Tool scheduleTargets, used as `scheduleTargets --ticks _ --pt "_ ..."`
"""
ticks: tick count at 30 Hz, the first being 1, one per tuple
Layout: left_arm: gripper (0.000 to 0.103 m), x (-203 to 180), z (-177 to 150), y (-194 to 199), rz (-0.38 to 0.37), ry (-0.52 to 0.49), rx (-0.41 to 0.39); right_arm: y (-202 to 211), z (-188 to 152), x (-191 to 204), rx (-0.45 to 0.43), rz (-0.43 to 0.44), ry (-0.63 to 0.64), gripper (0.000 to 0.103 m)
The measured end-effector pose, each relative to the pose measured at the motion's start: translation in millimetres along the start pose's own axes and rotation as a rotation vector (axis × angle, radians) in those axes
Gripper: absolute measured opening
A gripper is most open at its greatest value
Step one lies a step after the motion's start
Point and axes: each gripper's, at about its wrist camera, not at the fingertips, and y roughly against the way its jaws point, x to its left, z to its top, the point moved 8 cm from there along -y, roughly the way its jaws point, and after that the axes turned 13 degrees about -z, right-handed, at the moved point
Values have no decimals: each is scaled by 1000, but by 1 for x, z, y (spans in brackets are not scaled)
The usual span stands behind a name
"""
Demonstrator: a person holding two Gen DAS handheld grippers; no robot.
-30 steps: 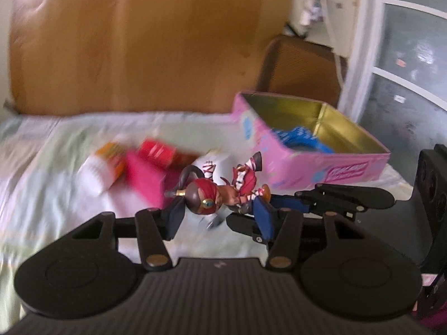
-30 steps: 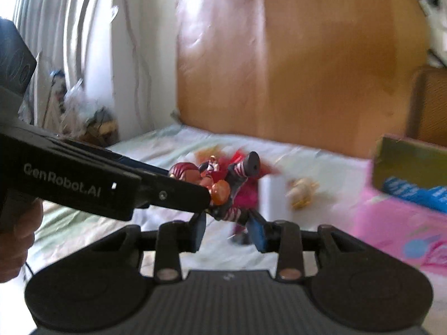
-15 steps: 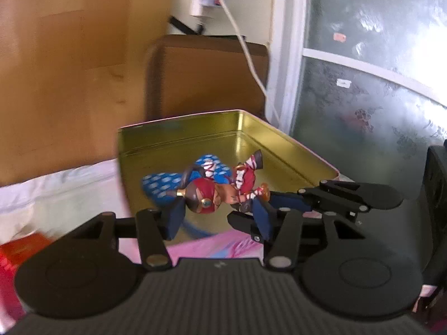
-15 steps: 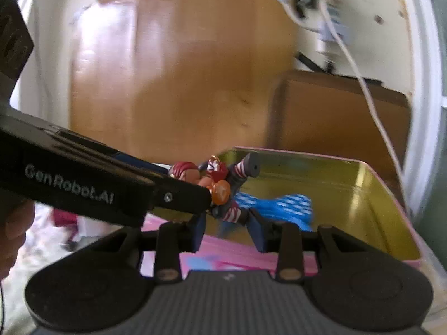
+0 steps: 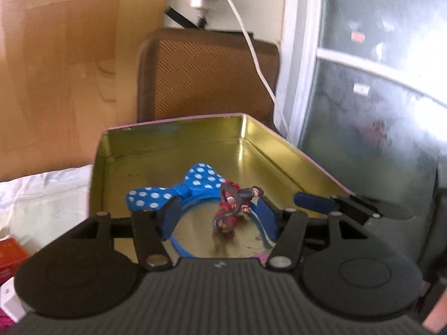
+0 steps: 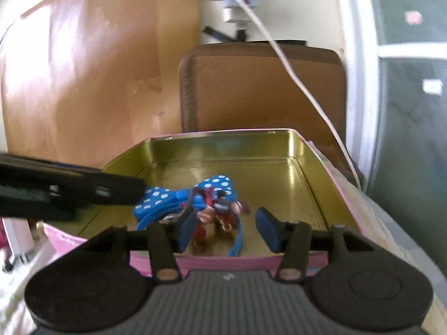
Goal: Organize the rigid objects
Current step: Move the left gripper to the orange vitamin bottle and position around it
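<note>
One little red figurine (image 5: 229,209) is lying on the gold floor of the tin (image 5: 173,150), right next to the blue polka-dot bow headband (image 5: 178,188). It looks tipped over rather than standing, though it's blurry so I can't make out much detail. From the left wrist view the left gripper (image 5: 219,213) frames it: the toy sits in the gap but closer to the finger at 3 o'clock, and I can't see either blue pad pressing on it. Those fingers have just been spreading and now stand apart with nothing pinched.

Same story on the right gripper (image 6: 227,224). In its own view the figurine (image 6: 216,213) shows between the two fingers, nearer the one at 9 o'clock and partly hidden behind it, with a clear gap on the 3 o'clock side. That one has also just been opening, fingers apart, toy loose between them.

The headband's blue band loops around where the figurine lies, with the bow at about 10 o'clock from it in the left view. The tin is pink outside (image 6: 223,262) and sits on a pale sheet (image 5: 42,195). Behind it at 12 o'clock is a brown chair back (image 5: 209,78), a white cable (image 5: 259,69) hanging down past it, and a wooden headboard (image 5: 69,69) off at 10 o'clock.
</note>
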Motion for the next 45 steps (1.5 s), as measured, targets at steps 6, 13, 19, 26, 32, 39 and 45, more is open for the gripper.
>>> scheduleTargets --ticks 6,13,19,26,32,39,45 --pt "62 17 4 49 4 74 -98 31 8 7 -73 16 -94 49" --pt "62 57 -35 125 145 80 -170 88 6 59 -239 117 -91 49" --pt "62 115 -97 180 350 138 -169 114 -23 130 -217 270 -9 49" --pt "62 178 -149 227 533 250 -146 119 -52 196 -132 386 133 49" --pt "62 212 -155 256 588 376 -226 114 -60 238 -67 439 226 49" --pt "62 229 -165 266 552 510 -281 105 -46 298 -33 518 294 49" --pt "62 238 -177 276 494 624 -355 113 -24 371 -103 615 429 49"
